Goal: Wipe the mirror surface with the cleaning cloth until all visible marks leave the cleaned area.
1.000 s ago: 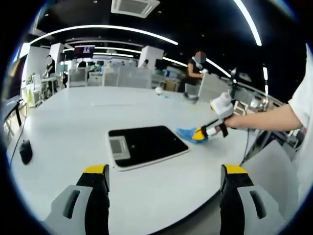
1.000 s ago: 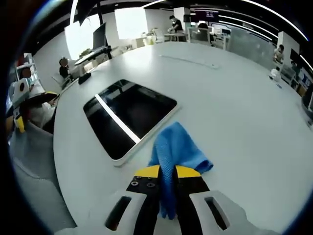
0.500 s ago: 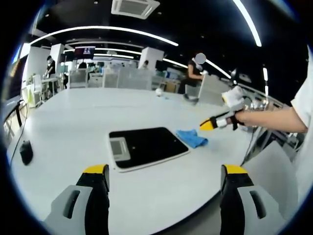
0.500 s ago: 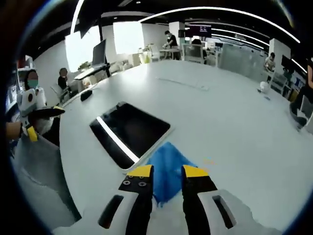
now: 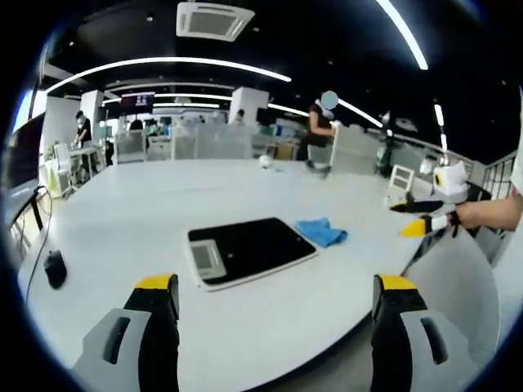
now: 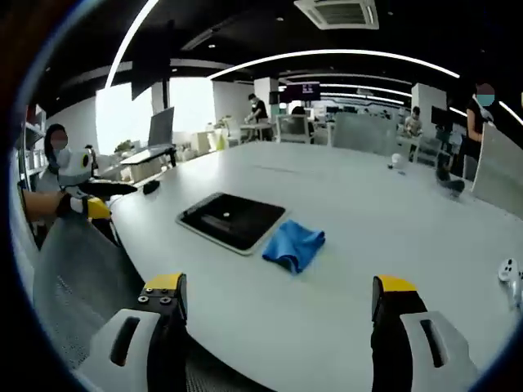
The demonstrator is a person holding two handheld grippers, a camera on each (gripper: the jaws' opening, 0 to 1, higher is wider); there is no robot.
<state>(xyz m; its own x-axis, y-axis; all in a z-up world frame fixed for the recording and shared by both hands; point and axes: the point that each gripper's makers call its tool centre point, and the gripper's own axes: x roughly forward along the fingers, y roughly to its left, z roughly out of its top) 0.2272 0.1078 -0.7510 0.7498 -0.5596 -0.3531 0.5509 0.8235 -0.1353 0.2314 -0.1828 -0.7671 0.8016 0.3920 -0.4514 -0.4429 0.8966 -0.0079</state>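
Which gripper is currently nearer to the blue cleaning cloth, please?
Probably the right gripper, though only slightly. It hangs off the table's edge beyond the blue cleaning cloth; the left gripper hangs past the mirror.

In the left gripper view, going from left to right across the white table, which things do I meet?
Black mouse → mirror → blue cleaning cloth → the right gripper, held past the table's right edge, its jaws apart.

Light: bright, from ceiling strip lights [image 5: 204, 64]
Glare: pale sheen on white table [image 6: 368, 237]
Edges: strongly bowed by fisheye
Focus: fairly sharp, far background soft
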